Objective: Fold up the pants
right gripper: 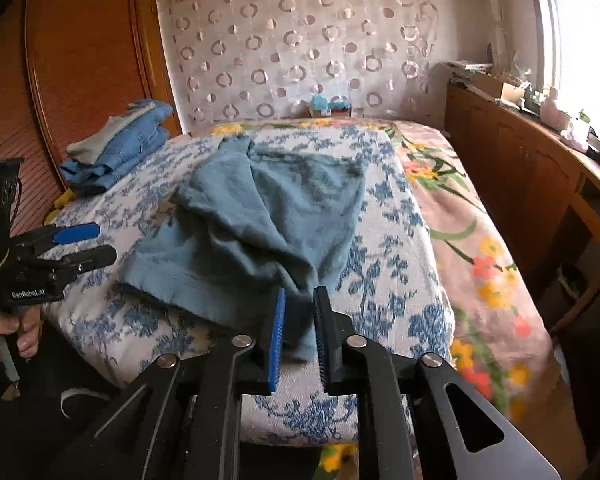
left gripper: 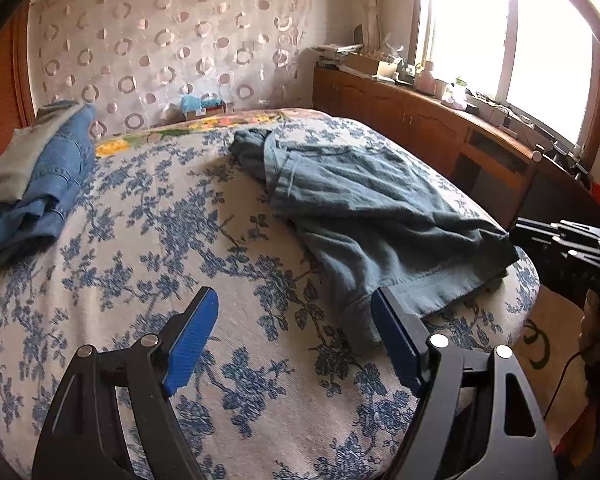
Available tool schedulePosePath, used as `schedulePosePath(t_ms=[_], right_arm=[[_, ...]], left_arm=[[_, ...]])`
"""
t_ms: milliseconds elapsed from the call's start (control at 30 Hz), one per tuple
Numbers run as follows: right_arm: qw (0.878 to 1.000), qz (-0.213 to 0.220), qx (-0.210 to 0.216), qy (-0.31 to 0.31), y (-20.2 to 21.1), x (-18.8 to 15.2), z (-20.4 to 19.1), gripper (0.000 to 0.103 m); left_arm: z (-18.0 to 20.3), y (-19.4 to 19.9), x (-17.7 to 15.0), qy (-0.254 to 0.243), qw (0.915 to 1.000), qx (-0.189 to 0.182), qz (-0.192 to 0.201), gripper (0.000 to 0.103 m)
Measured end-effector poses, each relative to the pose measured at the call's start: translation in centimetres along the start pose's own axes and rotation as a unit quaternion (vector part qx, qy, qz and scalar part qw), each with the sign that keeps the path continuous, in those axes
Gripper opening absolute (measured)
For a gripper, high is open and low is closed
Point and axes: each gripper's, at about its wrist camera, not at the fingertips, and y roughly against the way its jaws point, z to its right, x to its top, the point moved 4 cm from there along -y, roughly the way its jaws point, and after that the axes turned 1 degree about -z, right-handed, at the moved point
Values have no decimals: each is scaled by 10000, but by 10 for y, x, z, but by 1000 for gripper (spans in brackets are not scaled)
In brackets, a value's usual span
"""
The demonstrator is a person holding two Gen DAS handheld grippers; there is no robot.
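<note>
On the floral bedspread (left gripper: 180, 216), I am pinching the near hem of the teal pants (right gripper: 268, 216) in my right gripper (right gripper: 299, 334), bringing my spread left gripper (left gripper: 294, 320) to the other corner.

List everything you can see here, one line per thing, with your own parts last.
pants: one, grey-blue, rumpled on the bed's near half
stack of folded clothes: one, blue denim with grey on top, far left of bed
bedspread: one, white with blue flowers, covering the bed
cabinet: one, brown wood, cluttered top, under the window
curtain: one, pale with ring pattern, behind the bed
left claw: open, above the bedspread beside the pants hem
right claw: closed on the pants hem
</note>
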Motion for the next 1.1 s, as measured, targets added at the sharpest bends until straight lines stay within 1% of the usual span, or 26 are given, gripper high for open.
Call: schedulePosePath(t_ms=[67,167,200,433,633,800,867,933,1100], right_arm=[[9999,108,68,30,0,6,-5,25],[9995,228,167,123,-3,16,-14,31],[9993,251,207,165,-6,20,-18,32],[9965,114,636,527,-35,36,-47,32],[9938,-45,846,723,-66,58,-60,32],[9912,-243,975,865,-98,79,-69,32],[9897,-356,1019,940,-107,83,-73,32],[9879,-492,1057,1024,-118,88,-79,32],[9844,-676,1087,1209,-136,98,-88,32]], left_arm=[[-4,3,4,-3,10000,39,50,79],[-9,6,9,-22,9999,85,103,79],[-12,8,11,-37,9999,106,127,79],[-27,12,22,-42,9996,172,227,79],[-37,16,32,-52,9995,114,299,79],[-44,13,34,-75,9994,93,314,79],[-49,9,35,-94,9992,238,306,79],[-53,4,34,-51,9994,190,267,79],[-65,-6,33,20,9998,152,154,79]])
